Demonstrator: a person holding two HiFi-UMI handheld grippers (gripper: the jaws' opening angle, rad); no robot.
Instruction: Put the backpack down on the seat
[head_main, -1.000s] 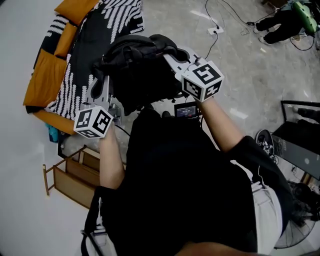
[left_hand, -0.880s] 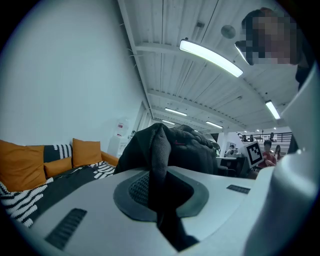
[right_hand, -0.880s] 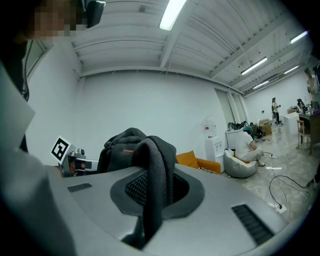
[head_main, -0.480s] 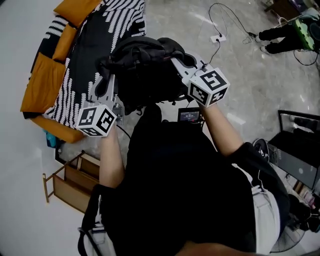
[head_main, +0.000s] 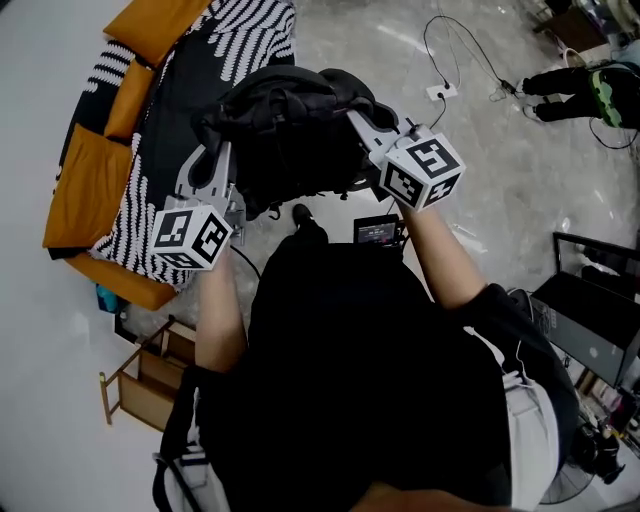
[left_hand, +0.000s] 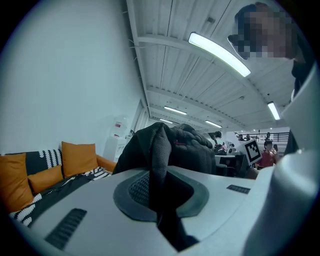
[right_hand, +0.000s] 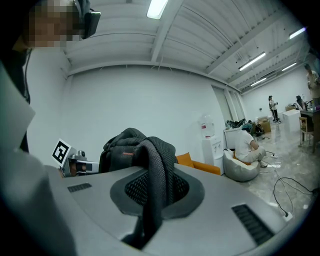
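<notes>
The left claw (head_main: 214, 150) and the right claw (head_main: 358, 122) were each clamped almost fully closed on a mesh strap of the black backpack (head_main: 290, 135), which hung in the air between them. It hung over the front edge of the sofa (head_main: 90, 170), partly above the striped throw (head_main: 240, 40) and partly above bare floor (head_main: 500, 170). A cable (head_main: 470, 60) trailed on the floor well clear to the right.
</notes>
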